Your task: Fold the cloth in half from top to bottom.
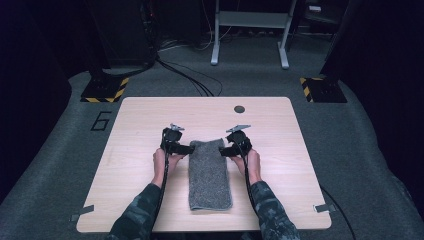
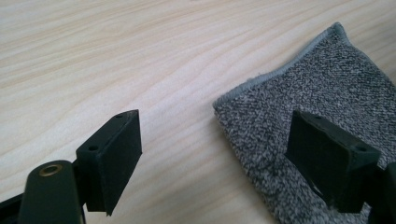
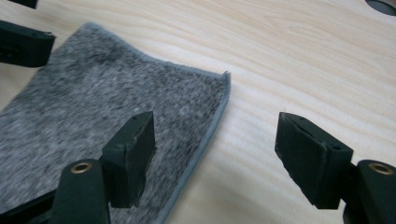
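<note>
The pale wooden surface [image 1: 150,200] carries a grey towel [image 1: 209,175], folded into a long strip running away from the person at the middle. The step in hand looks like the approach to its far end for another fold. The left gripper [image 1: 187,149] and right gripper [image 1: 223,150] flank the 2 far corners, jaws wide and empty, each pair straddling an edge. Next, each must settle over its corner and close.
</note>
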`<state>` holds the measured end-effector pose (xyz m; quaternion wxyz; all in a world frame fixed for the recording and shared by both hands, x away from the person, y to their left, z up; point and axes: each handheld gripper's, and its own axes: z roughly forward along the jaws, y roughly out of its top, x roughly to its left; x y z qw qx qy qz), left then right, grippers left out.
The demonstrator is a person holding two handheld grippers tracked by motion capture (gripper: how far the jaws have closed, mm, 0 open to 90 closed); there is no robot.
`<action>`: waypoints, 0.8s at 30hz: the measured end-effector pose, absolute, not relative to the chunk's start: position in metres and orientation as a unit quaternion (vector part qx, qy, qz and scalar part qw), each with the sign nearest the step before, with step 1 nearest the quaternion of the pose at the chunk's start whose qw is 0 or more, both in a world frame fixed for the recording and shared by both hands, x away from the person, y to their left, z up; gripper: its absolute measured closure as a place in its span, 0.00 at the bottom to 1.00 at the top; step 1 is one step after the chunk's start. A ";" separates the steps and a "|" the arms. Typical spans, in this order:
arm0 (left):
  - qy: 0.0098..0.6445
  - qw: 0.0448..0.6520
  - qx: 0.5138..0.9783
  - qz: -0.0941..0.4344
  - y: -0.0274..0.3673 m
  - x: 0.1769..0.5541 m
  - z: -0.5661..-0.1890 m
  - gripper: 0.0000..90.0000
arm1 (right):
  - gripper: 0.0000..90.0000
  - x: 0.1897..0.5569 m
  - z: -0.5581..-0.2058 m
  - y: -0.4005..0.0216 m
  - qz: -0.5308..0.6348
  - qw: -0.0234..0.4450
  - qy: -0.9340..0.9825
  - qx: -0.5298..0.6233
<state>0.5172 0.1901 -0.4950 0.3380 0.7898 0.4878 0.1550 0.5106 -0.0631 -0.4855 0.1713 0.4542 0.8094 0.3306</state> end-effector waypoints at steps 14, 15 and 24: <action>0.489 0.316 0.798 0.153 0.178 0.528 -0.510 0.42 | 0.51 0.544 -0.508 -0.045 0.298 0.170 0.811 0.474; 0.484 0.315 0.801 0.160 0.177 0.528 -0.511 0.45 | 0.53 0.544 -0.509 -0.045 0.296 0.171 0.814 0.470; 0.462 0.320 0.808 0.175 0.167 0.522 -0.512 0.69 | 0.83 0.540 -0.509 -0.042 0.314 0.153 0.819 0.455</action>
